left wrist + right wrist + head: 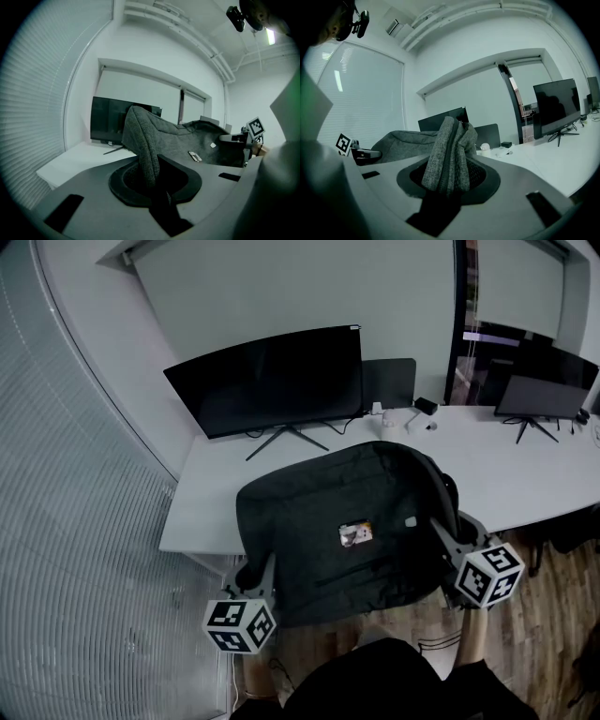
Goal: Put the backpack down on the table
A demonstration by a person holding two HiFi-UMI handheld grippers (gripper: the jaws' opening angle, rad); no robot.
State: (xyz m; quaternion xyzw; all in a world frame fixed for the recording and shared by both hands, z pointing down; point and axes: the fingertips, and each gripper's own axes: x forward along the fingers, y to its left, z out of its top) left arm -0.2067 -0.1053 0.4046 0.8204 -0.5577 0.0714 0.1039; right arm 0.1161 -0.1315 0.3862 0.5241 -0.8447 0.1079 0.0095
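Grey woven-fabric backpack [337, 521] hung spread between two grippers over the near edge of the white desk [534, 479]; whether it touched the top could not be told. The left gripper [253, 576] had its fingers closed on a thin fold at one corner, and the right gripper [442, 532] clamped a thicker bunch at the other. Beyond the bag stood a wide black monitor [281, 381], close behind it. A smaller black monitor [546, 395] stood well to the right. A small white bottle [377, 411] and a little black box [425, 405] sat between them.
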